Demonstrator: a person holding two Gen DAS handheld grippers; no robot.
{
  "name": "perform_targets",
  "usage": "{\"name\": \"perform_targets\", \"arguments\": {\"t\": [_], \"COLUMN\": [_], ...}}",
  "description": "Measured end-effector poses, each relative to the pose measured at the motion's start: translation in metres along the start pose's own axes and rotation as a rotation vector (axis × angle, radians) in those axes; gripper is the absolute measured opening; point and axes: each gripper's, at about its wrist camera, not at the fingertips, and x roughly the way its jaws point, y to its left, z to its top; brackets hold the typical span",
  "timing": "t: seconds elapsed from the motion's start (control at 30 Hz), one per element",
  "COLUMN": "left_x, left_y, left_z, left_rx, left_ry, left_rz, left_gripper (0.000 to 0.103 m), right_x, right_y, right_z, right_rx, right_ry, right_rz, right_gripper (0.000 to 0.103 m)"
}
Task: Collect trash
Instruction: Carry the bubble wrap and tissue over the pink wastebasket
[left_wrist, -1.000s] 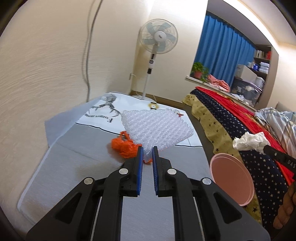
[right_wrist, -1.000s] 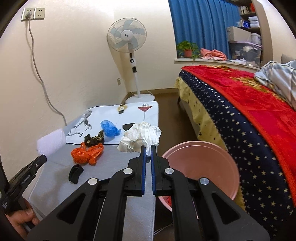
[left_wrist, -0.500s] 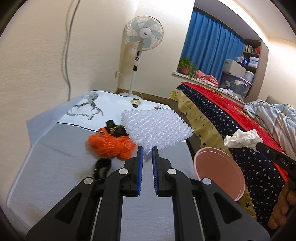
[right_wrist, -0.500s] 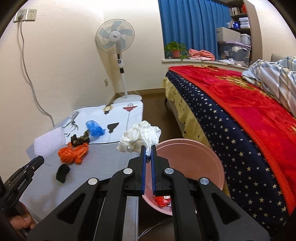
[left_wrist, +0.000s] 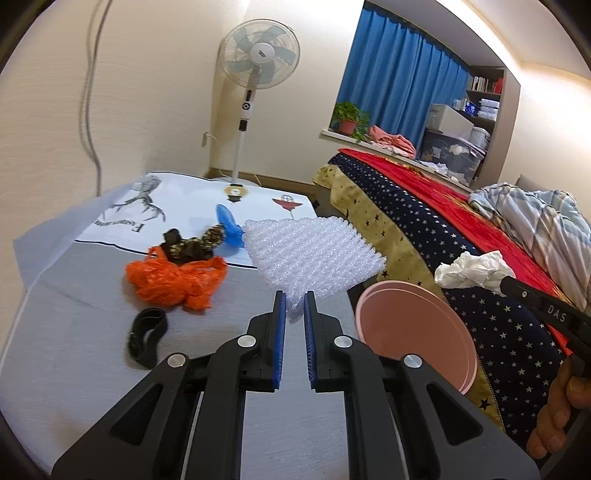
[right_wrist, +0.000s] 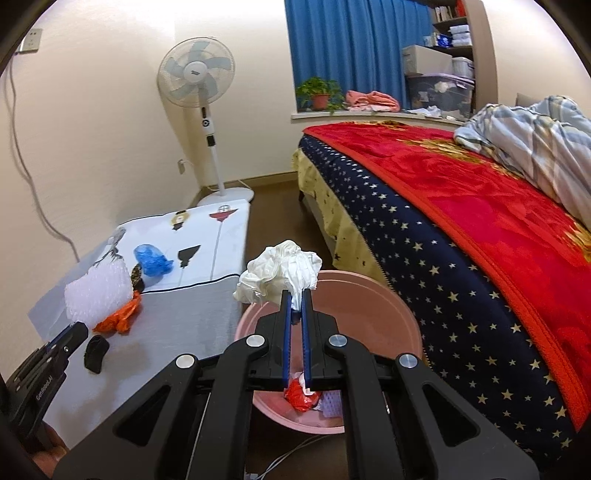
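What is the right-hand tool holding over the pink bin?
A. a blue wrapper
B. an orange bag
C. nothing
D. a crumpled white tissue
D: the right tool is clamped on the crumpled white tissue, which hangs above the pink bin.

Pink bin (right_wrist: 373, 291), orange bag (left_wrist: 173, 280) — star-patterned navy bedspread (right_wrist: 424, 266).

Your left gripper (left_wrist: 294, 302) is matte black plastic, two flat linkage arms forked toward 12 o'clock, each with triangular cut-outs and two round silver screws. Ribbed blue pads (left_wrist: 279, 325) line the inner faces of its fingers. Your right gripper (right_wrist: 295, 301) has the same build. White lettering marks each body's side, only partly legible. Your bare fingers (left_wrist: 554, 417) wrap the right handle at 4 o'clock.
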Motion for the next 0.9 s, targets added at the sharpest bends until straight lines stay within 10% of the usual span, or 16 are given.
{"name": "perform_targets", "arguments": {"t": [0.9], "left_x": [0.039], "left_y": [-0.057], "left_z": [-0.011], "left_rx": [0.035], "left_ry": [0.052], "left_rz": [-0.098], "left_gripper": [0.01], "right_x": [0.012], "right_y": [-0.027], "right_z": [-0.003], "right_rx": [0.02], "right_ry": [0.004], "right_rz": [-0.129], "right_gripper": [0.005]}}
